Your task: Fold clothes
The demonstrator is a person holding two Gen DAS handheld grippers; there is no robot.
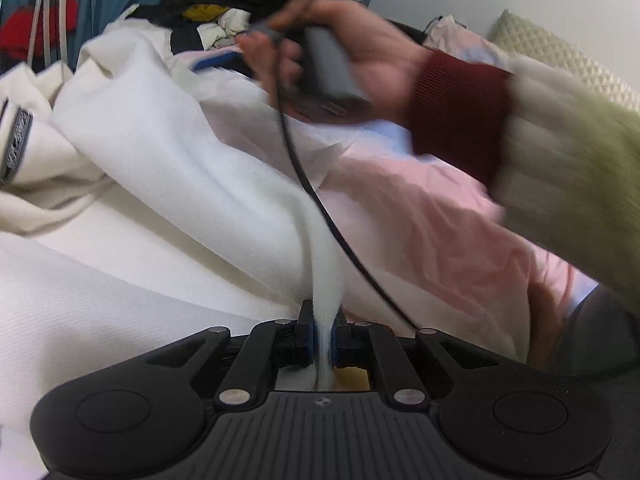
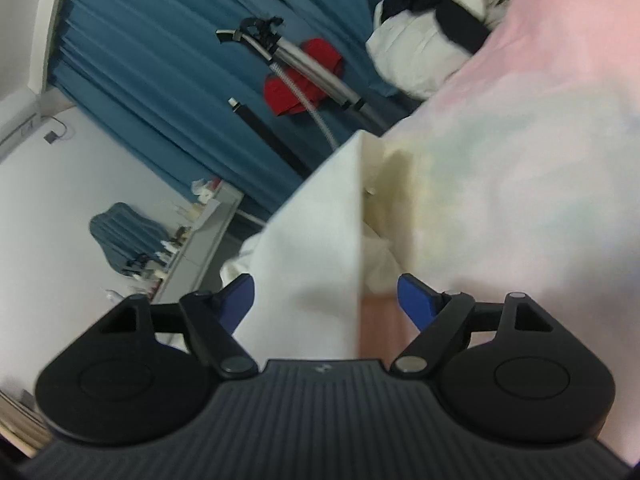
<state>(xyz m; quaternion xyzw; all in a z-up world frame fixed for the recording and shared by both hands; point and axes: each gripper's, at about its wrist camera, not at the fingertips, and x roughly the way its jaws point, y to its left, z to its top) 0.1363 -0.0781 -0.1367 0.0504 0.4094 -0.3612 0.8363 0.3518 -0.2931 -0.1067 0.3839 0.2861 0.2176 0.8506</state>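
A cream white garment (image 1: 168, 184) lies bunched over a pink bedsheet (image 1: 432, 216). My left gripper (image 1: 323, 336) is shut on a pulled-up fold of that white cloth, which runs taut between the blue pads. Above it, a hand (image 1: 360, 52) with a dark red cuff holds the right tool's grey handle over the garment. In the right wrist view my right gripper (image 2: 326, 300) is open, its blue pads (image 2: 416, 300) wide apart, and a flat edge of the white garment (image 2: 316, 248) lies between them without being pinched.
A heap of mixed clothes (image 1: 212, 20) sits at the far end of the bed, in front of a blue curtain (image 2: 160, 64). A metal stand and a red item (image 2: 304, 76) are by the curtain. A quilted pillow (image 1: 560, 48) is at the right. A black cable (image 1: 320, 200) crosses the garment.
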